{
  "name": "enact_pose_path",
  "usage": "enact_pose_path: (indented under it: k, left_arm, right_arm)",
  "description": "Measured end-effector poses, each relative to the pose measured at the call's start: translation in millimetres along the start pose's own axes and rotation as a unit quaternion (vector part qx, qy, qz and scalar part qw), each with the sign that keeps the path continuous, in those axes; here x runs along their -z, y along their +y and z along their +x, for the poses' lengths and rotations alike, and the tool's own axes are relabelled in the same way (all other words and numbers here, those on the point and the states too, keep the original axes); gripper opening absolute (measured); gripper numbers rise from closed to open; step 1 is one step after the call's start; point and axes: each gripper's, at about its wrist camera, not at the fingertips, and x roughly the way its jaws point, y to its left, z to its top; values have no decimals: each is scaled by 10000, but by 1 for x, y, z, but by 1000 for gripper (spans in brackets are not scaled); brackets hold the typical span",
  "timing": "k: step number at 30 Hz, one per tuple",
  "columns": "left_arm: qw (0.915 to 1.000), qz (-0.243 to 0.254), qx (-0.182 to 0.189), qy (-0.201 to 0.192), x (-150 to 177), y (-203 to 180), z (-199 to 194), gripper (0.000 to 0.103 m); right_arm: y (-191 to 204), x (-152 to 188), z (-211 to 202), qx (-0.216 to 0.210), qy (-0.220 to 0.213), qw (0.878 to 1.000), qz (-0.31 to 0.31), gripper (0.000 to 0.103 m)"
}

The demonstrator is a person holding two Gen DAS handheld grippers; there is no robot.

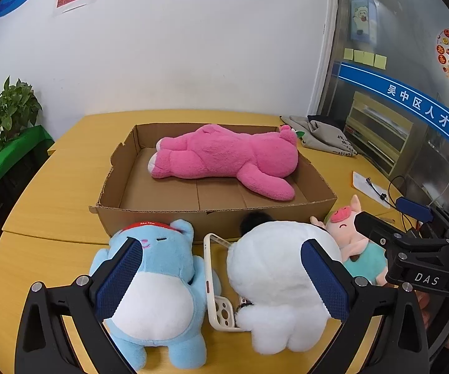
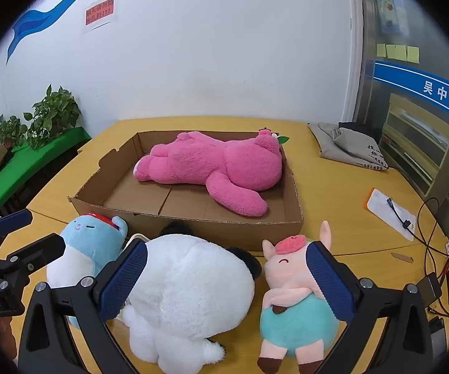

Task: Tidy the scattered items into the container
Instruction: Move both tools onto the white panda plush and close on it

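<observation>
The left gripper hovers low over the near edge of the wooden table, its axis directed toward the cardboard box; its blue-padded fingers are spread wide, holding nothing, one pad over the blue plush and the other over the white plush; the right gripper is held level alongside it, likewise aimed at the box, fingers spread apart and empty, bracketing the white plush and the pig plush; the box lies with its long axis across the view, open top upward; the pink plush bear lies inside it along the far wall, long axis parallel to that wall, feet toward the box's left end, head toward its right end, one arm extended toward the near right corner; the blue plush lies on its back just in front of the box's near wall, head toward the box; the white plush lies beside it, head also toward the box; a cream phone case lies between these two, its long axis pointing at the box; the pig plush lies in front of the box's near right corner, head toward the box.
</observation>
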Motion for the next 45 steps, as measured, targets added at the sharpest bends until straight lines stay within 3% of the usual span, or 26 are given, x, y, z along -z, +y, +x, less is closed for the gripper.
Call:
enact_pose_path:
  k: [14,20,25,29,34,37,40,45]
  left_arm:
    - [10000,7,32,76,3,4,4,103]
    - [9998,-162,-29,68,7,34,1,103]
    - [9988,-435,-63,215,15,67,3,103]
    - [9976,-478,268,416,21,72,7,103]
    - [9942,-158,887,580,16,37,32,103]
    - [9876,-49,1360,788,9,14,60,103]
    - [9795,109,1708,1064,4,-7,92,103]
    - [9624,169,2019,1807,14,-27,144,103]
  right_arm:
    - [-7,6,5,-17,58,9999,126,102]
    - [-1,7,6,-103,35,9999,98,102]
    - [15,13,12,-422,150,9990,-50,102]
    - [22,26,24,-589,367,9975,-125,102]
    - [8,49,57,-719,846,9937,174,102]
    - [0,64,80,-1074,1137,9869,399,102]
    - [-7,72,84,-1432,1104,9815,631,102]
    - [4,78,81,-1564,974,9828,142,103]
